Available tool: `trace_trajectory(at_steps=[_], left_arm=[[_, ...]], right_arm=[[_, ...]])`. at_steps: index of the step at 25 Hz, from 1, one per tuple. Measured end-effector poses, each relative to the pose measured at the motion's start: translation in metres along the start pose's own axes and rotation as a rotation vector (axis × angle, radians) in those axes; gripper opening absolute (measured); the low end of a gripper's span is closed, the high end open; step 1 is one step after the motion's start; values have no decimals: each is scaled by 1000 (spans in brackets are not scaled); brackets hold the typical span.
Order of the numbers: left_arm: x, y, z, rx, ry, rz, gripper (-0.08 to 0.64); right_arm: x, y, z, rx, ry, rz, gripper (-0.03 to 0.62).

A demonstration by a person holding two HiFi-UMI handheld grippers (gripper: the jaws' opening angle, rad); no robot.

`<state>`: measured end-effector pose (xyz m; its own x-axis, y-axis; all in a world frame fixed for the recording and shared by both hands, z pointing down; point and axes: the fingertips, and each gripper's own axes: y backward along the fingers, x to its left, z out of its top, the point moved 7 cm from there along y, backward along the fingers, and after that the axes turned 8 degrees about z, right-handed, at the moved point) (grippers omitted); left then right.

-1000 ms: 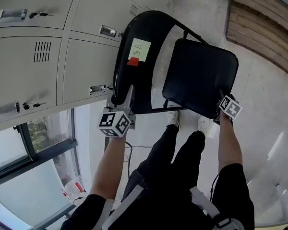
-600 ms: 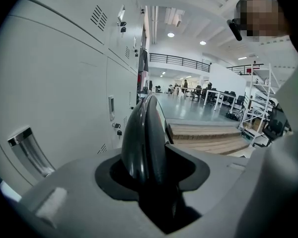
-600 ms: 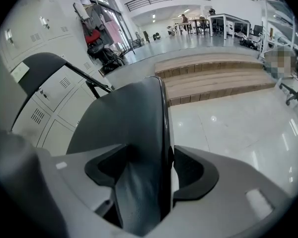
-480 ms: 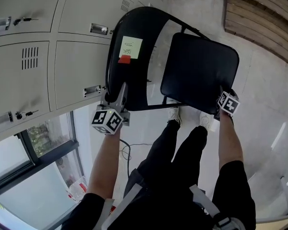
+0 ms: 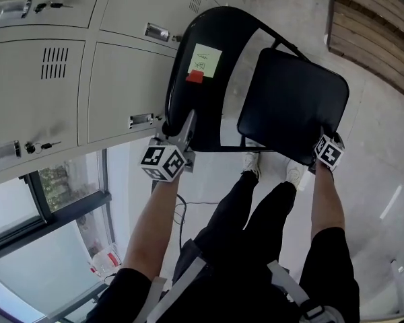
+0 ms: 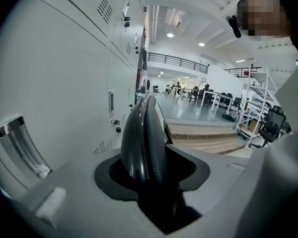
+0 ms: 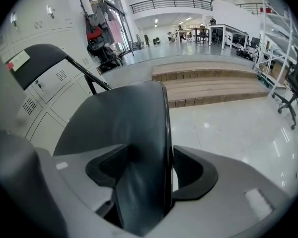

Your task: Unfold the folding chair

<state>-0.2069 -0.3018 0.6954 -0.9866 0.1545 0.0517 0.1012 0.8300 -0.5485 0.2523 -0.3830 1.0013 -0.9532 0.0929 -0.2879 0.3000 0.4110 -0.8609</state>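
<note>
A black folding chair stands against the lockers, with a yellow note (image 5: 205,60) and a red tag (image 5: 195,77) on its curved backrest (image 5: 183,46). My left gripper (image 5: 182,130) is shut on the backrest's lower edge, which fills the jaws in the left gripper view (image 6: 144,143). The padded seat (image 5: 293,106) is swung out from the frame. My right gripper (image 5: 326,143) holds the seat's front corner. Its jaws are closing, with the seat (image 7: 129,128) wedged between the pads (image 7: 193,175).
Grey lockers (image 5: 47,79) with handles and keys stand right behind the chair. Wooden steps (image 5: 377,19) lie at the top right. The person's legs and white shoes (image 5: 256,163) are just under the seat. A window (image 5: 47,234) is at the lower left.
My left gripper has sunk a little with the backrest still in its jaws. My right gripper has turned slightly on the seat corner. The chair's spread looks about the same.
</note>
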Motion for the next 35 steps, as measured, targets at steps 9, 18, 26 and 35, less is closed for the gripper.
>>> trace_trajectory(at_steps=[9, 18, 26, 35], left_arm=[[2, 2, 7, 73, -126, 41, 235], [2, 44, 32, 112, -234, 137, 245], [-21, 118, 72, -68, -54, 238, 244], [-39, 177, 108, -248, 83, 164, 129]], right_arm=[[17, 17, 23, -104, 3, 11, 288], [65, 104, 58, -152, 177, 177, 277], [108, 193, 112, -191, 268, 303, 216], [134, 307, 172, -413, 318, 499, 124]])
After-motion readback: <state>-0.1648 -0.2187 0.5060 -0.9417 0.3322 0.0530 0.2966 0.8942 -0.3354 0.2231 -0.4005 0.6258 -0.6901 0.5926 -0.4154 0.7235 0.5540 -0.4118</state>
